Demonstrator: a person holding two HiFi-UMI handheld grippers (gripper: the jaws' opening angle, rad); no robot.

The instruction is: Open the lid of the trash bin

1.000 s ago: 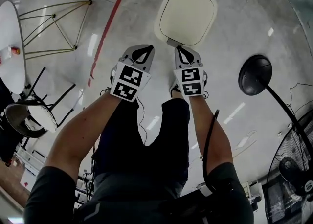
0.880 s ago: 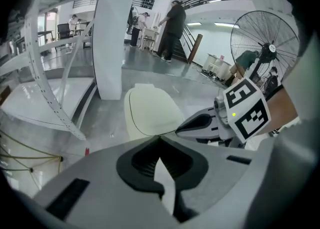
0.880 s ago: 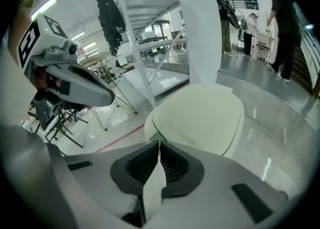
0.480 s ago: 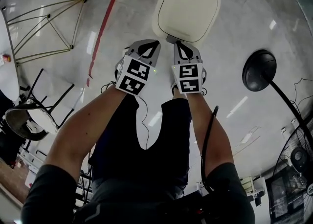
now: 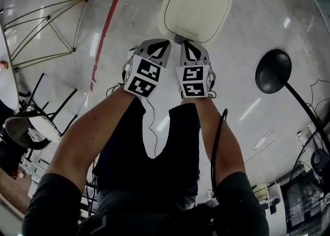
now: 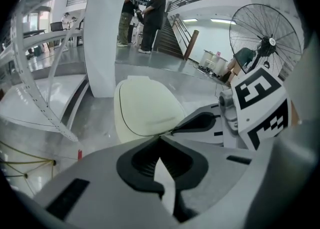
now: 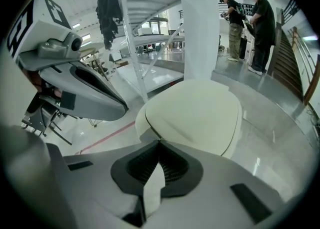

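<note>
The trash bin stands on the floor straight ahead, its cream lid (image 5: 196, 5) down, with a small grey tab at its near edge. My left gripper (image 5: 166, 42) and right gripper (image 5: 182, 43) are held side by side just short of that edge, both pointing at the bin. In the left gripper view the jaws (image 6: 160, 137) meet at the tips with nothing between them, and the lid (image 6: 147, 108) lies just beyond. The right gripper (image 7: 159, 143) is likewise shut and empty, its tip close under the lid's (image 7: 195, 113) front rim; whether it touches the rim is not clear.
A standing fan with a round black base (image 5: 272, 72) is at the right. A red floor line (image 5: 105, 29), a yellow wire frame (image 5: 46, 29) and chairs (image 5: 31, 121) are at the left. A white pillar (image 6: 105, 33) rises behind the bin, with people (image 7: 250, 18) and stairs beyond.
Both grippers have moved forward toward the bin's near edge, and the left one has drawn closer to the right one. The lid has stayed down.
</note>
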